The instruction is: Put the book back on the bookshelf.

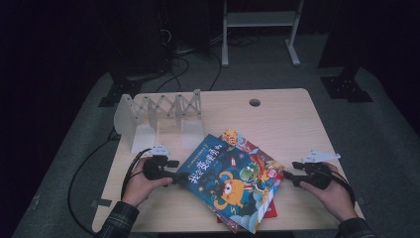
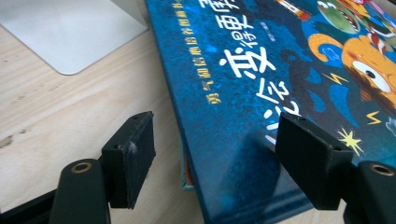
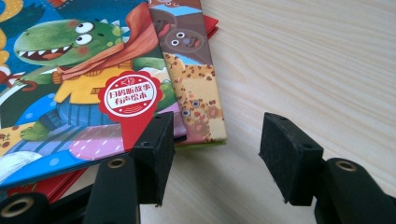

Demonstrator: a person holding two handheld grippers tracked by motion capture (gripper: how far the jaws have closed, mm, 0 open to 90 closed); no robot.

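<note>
Left gripper sits low at the near edge of the stack, jaws parted on either side of the spine corner of the blue hardcover picture book with the orange monster on its cover; the pads are not pressing on it, so nothing is grasped. One jaw hangs over the pale wooden table, the other over the blue cover. Under that top book a thinner book's edge peeks out. Past it, the foot of the white folding book rack rests on the table.

Over to the right gripper: released too, jaws apart over bare wood, the one jaw just beside the corner of the stack, where a green dinosaur cover and a giraffe-patterned book fan out over a red one.

From the high view, the stack lies fanned at the table's front middle, a gripper at each side, rack behind on the left.
</note>
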